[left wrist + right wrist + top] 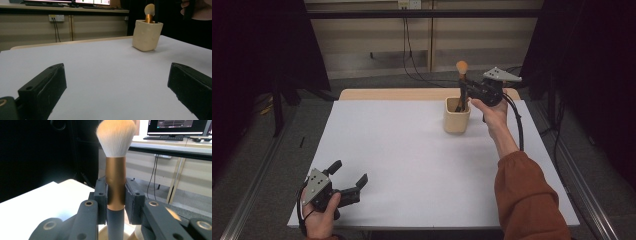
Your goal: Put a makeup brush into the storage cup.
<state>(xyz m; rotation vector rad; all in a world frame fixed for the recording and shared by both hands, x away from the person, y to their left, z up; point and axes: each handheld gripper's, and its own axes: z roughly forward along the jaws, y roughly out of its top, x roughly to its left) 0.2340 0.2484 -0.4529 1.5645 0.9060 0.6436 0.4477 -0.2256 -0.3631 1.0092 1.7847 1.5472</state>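
Work in hand: a makeup brush (115, 170) going into, or coming out of, the cream holder cup (457, 116); I can't tell which.
Right gripper (468, 91): jaws clenched on the brush's gold ferrule, just above the cup.
Brush: upright, bristles up, its dark handle reaching down into the cup's mouth.
Left gripper (349, 176): jaws released, empty, resting at the near desk (412, 160) corner, well apart from the cup.
Progress: my guess is the brush is nearly seated; what's left is lowering it fully and letting go.
Hidden: the handle's lower end sits inside the cup, so whether it touches the bottom is unclear.
Cut off: the cup's base in the right gripper view.
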